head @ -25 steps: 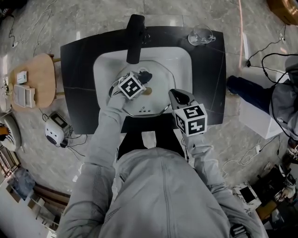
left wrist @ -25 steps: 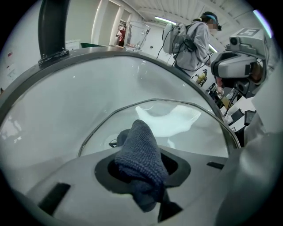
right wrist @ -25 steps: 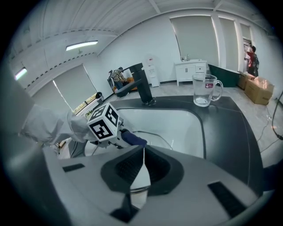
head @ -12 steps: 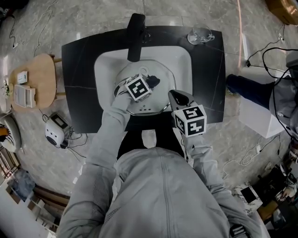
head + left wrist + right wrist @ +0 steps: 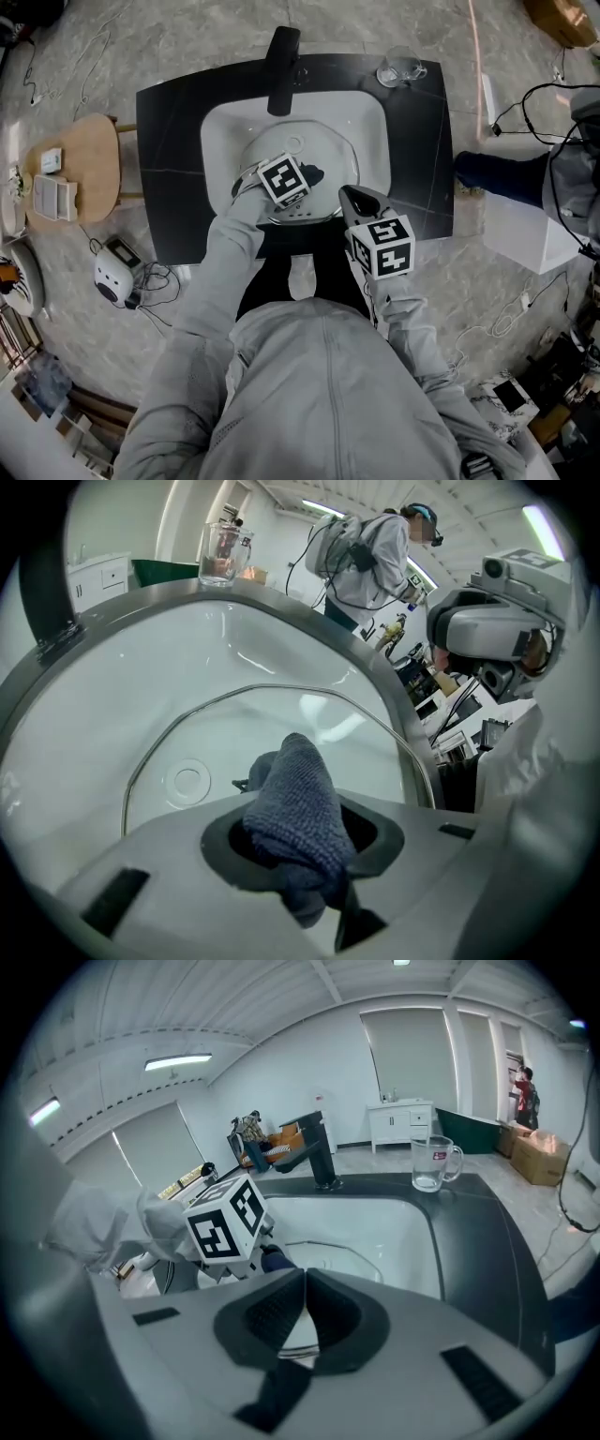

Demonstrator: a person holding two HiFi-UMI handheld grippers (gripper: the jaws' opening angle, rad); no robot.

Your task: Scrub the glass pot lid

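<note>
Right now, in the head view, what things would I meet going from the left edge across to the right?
In order: wooden stool → black faucet → glass mug → white box.

Blk counter [image 5: 169, 169]: mug [image 5: 401, 67]; sink [image 5: 225, 127] w/ lid [image 5: 328, 155] (glass)

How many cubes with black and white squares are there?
2. One cube rides the left gripper over the sink; the other rides the right gripper near the counter's front edge.

Beyond the left gripper [image 5: 302, 176], the black faucet [image 5: 281, 56] overhangs the sink basin [image 5: 220, 141]; the glass mug [image 5: 401, 67] stands well clear, far right.
</note>
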